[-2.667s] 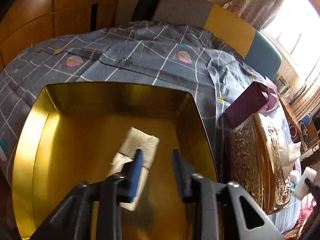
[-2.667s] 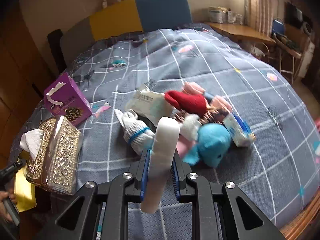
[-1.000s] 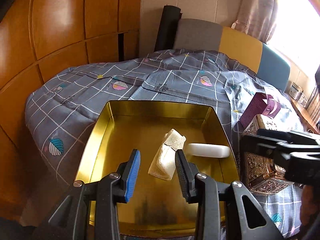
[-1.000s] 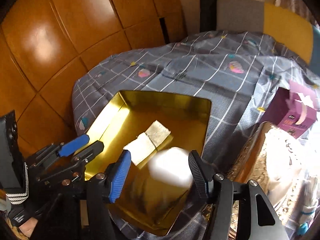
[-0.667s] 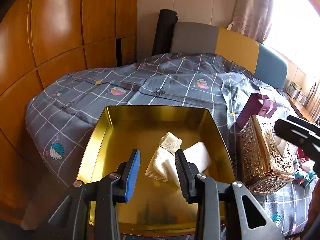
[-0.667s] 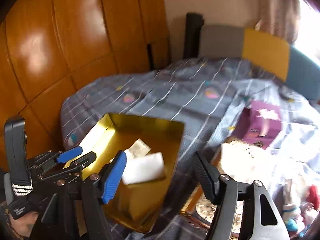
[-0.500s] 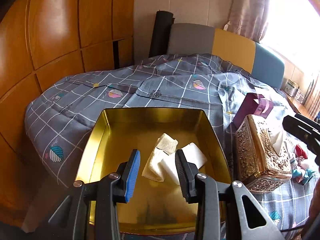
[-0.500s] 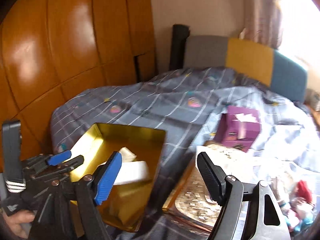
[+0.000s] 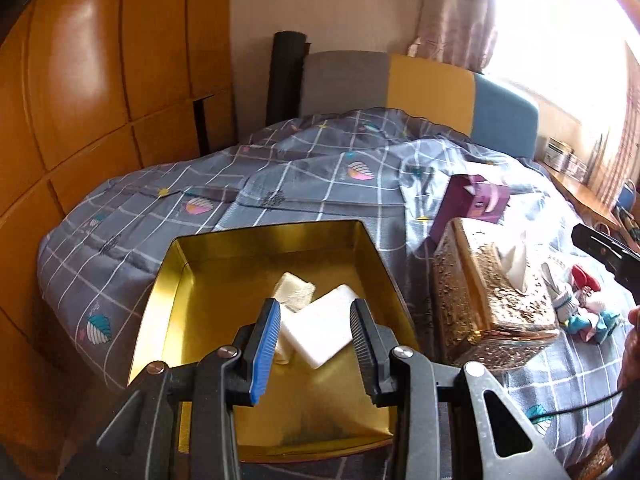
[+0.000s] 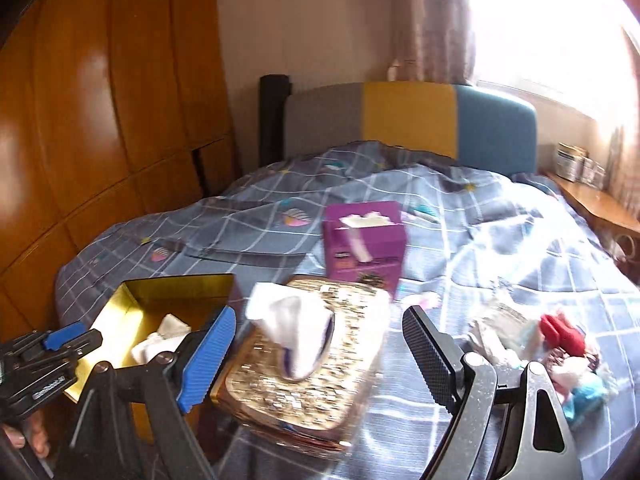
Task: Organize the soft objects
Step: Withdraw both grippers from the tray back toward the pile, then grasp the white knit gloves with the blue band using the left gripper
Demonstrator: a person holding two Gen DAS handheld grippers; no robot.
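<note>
We see a big bed (image 10: 500,240) with a grey checked blanket (image 9: 280,184) on it, and a headboard (image 10: 408,120) in grey, yellow and blue stands behind it. A brown wooden wall (image 9: 100,80) is on the left.

On the blanket sits a gold tin box (image 9: 168,280) with no lid. Just beside it on the right is a shiny gold tissue box (image 9: 472,280) with a white tissue (image 10: 292,328) poking out of the top. Behind that one is a purple tissue box (image 10: 364,240).

Inside the gold tin lie two soft things. One is a white sponge block (image 9: 320,332). It rests partly on a folded cream cloth (image 9: 294,292), and the two touch. More soft toys (image 10: 568,356) wait in a little pile on the blanket, well apart from the tin, on the far side of the gold tissue box. We see red, blue and pink ones there, but they are too blurry to name.

Our left gripper (image 9: 314,344) hangs over the tin, partly spread, with nothing between its fingers. The sponge sits below it in the tin.

Our right gripper (image 10: 316,354) is over the gold tissue box. Its jaws have just been opening and now stand wide apart, with nothing held between them.
</note>
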